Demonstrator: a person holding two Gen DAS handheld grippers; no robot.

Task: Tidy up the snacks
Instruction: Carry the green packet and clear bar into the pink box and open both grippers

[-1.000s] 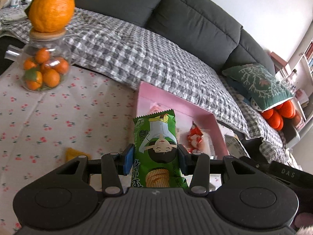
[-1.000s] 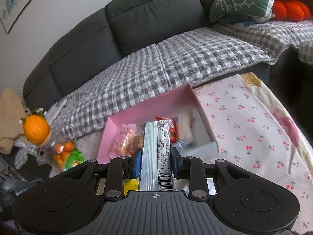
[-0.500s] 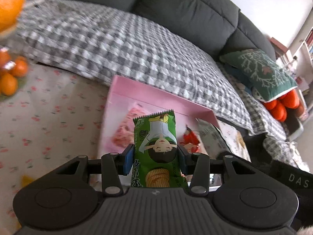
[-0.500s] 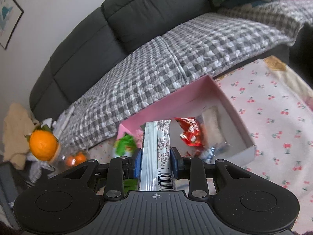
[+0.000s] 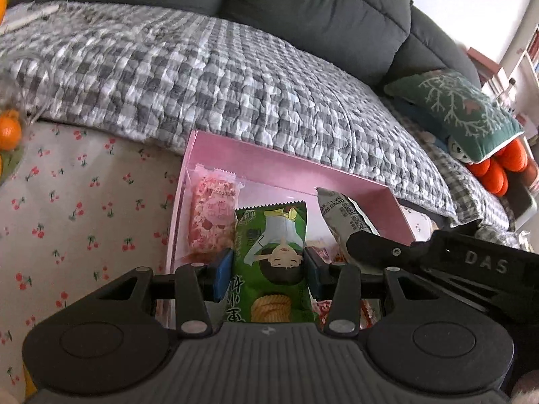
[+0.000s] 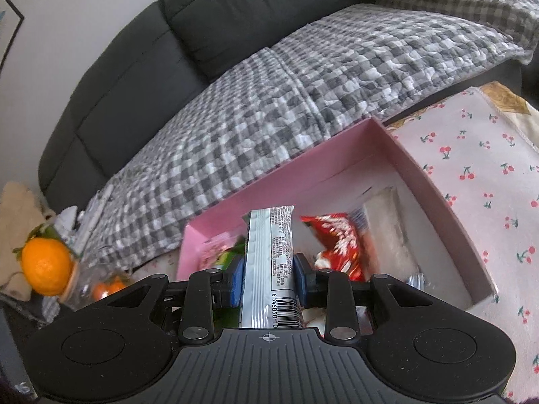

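My left gripper (image 5: 268, 274) is shut on a green snack packet (image 5: 271, 262) and holds it over the pink box (image 5: 269, 171). My right gripper (image 6: 269, 277) is shut on a silver snack bar (image 6: 271, 252) over the same pink box (image 6: 434, 188). The right gripper and its silver bar (image 5: 347, 217) also show at the right in the left wrist view. In the box lie a pink-wrapped snack (image 5: 212, 219), a red packet (image 6: 337, 242) and a pale wrapped snack (image 6: 387, 229).
The box sits on a cherry-print tablecloth (image 5: 77, 208) at the sofa-side edge. A grey checked blanket (image 5: 215, 77) covers the dark sofa behind. A glass jar of small oranges (image 6: 101, 282) with a large orange (image 6: 45, 266) on top stands to the left.
Both grippers have moved closer to the pink box and now hold their snacks over it. The left view swung right, so the orange jar slid out at the left.
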